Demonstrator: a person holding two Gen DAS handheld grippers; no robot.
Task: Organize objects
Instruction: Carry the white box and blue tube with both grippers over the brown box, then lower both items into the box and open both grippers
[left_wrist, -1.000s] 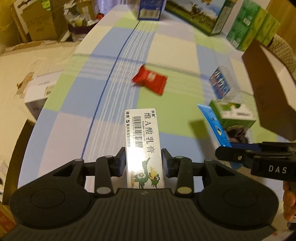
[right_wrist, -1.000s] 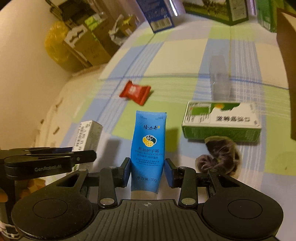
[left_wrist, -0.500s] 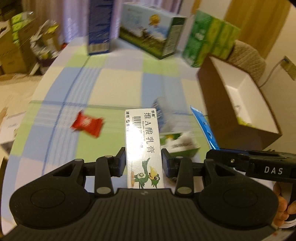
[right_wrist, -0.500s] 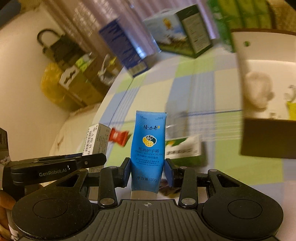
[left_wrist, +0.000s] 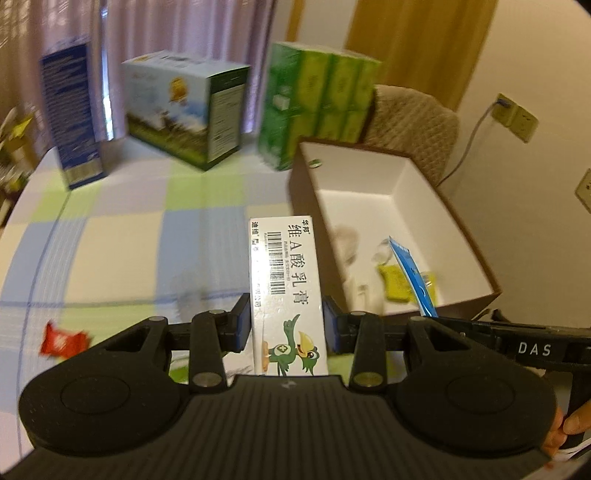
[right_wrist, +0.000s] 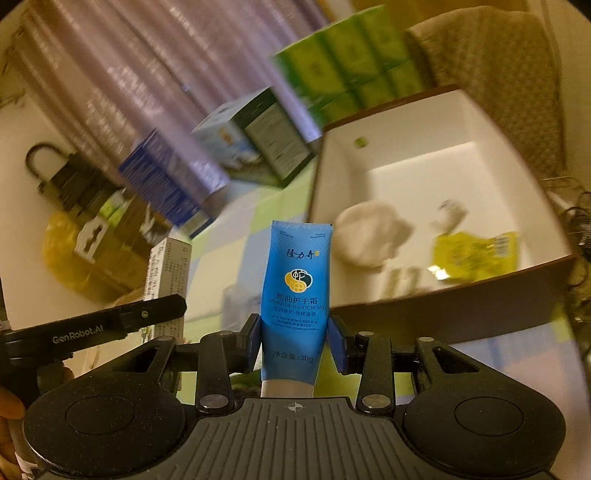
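Ointment carton (left_wrist: 286, 291), white with a barcode and a cartoon bird, sat clamped upright between the fingers of the left gripper (left_wrist: 286, 328), the pads pressing its lower sides. Alongside, the right gripper (right_wrist: 294, 334) was closed on a blue hand-cream tube (right_wrist: 297, 284), held near its capped end with the crimped end pointing forward. Both loads were in the air, short of the open cardboard box (left_wrist: 402, 162) with the white interior that stood on the checked tablecloth (left_wrist: 122, 236); in the right wrist view the tube lined up with the box's near left corner, while the carton hung just left of its near wall. Inside lay a pale crumpled item (right_wrist: 369, 236), a yellow packet (right_wrist: 476, 254) and some small blurred pieces. A red snack wrapper (left_wrist: 62, 341) remained on the cloth, well apart from the box. Beyond stood a green multipack (left_wrist: 317, 99), a printed carton (left_wrist: 184, 110) and a tall blue box (left_wrist: 72, 114).

The two grippers travelled close together, and a clash at the box mouth looked the likeliest upset. A low approach could catch the near wall and shove the box, while the soft tube, gripped near one end, might swing or slip if released early outside the rim.
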